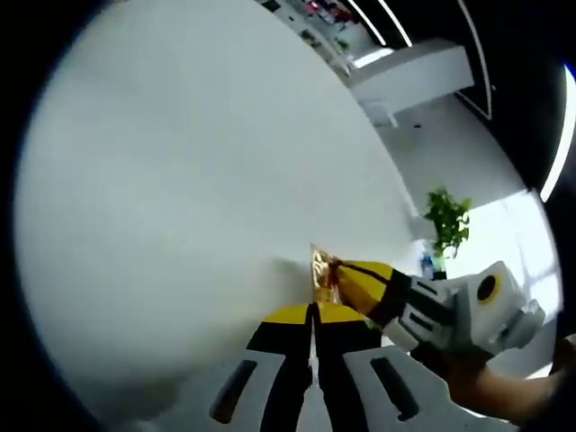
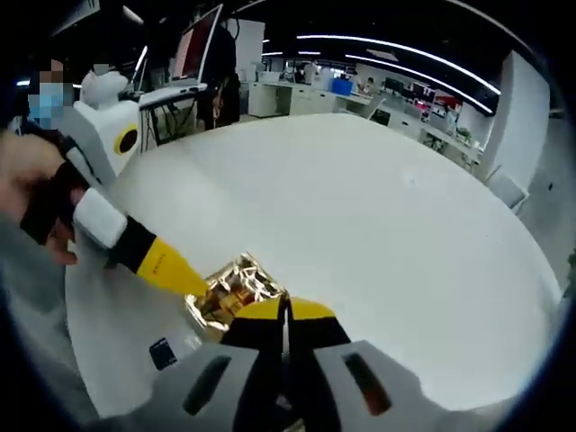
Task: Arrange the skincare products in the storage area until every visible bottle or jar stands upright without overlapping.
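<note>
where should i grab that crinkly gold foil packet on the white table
Grip the crinkly gold foil packet by its free far edge, coming from above: it seems to lie low on the white round table, and both yellow-tipped grippers, left and right, already crowd its near side.

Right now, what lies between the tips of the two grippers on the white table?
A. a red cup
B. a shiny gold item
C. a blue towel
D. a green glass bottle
B: a shiny gold item sits on the white table, where the left gripper meets the right gripper.
</note>
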A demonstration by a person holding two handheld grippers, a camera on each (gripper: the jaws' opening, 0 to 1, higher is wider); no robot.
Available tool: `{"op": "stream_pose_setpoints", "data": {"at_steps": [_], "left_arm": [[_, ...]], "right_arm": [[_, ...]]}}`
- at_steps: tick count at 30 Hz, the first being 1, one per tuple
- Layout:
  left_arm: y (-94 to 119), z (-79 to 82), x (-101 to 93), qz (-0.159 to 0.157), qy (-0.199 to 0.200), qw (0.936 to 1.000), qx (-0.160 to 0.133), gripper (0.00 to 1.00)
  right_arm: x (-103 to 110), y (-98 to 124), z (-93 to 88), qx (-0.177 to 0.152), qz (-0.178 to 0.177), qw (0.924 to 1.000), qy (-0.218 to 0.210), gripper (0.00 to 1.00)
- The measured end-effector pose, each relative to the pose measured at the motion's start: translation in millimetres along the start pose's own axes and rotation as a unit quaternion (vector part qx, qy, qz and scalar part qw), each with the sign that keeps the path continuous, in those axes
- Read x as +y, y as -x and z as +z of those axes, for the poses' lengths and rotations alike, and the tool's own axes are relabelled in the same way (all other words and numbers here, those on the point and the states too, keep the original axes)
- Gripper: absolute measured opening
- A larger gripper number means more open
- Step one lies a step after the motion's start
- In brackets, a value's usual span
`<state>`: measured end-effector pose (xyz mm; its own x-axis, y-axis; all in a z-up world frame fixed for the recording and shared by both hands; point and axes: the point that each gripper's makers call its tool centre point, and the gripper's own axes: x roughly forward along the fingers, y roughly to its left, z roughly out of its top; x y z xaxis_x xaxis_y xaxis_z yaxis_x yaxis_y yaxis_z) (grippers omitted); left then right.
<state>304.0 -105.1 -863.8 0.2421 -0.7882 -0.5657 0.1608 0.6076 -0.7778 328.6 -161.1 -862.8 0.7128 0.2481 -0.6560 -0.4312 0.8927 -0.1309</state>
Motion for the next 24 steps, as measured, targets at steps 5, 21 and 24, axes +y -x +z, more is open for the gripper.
{"op": "stream_pose_setpoints", "data": {"at_steps": [5,21,24], "left_arm": [[-2,-3.5,4.8,0.011,-0.011,0.9999,0.006,0.0],[6,5.7,9.9,0.084,-0.246,0.9649,0.033,0.05],[2,10.4,-5.8,0.067,-0.315,0.9463,0.028,0.12]], "right_arm": [[4,-4,-4.8,0.008,0.003,0.9999,0.013,0.01],[1,-7,-10.8,0.007,-0.008,0.999,0.044,0.02],[1,-7,-10.9,0.007,-0.016,0.999,0.041,0.02]]}}
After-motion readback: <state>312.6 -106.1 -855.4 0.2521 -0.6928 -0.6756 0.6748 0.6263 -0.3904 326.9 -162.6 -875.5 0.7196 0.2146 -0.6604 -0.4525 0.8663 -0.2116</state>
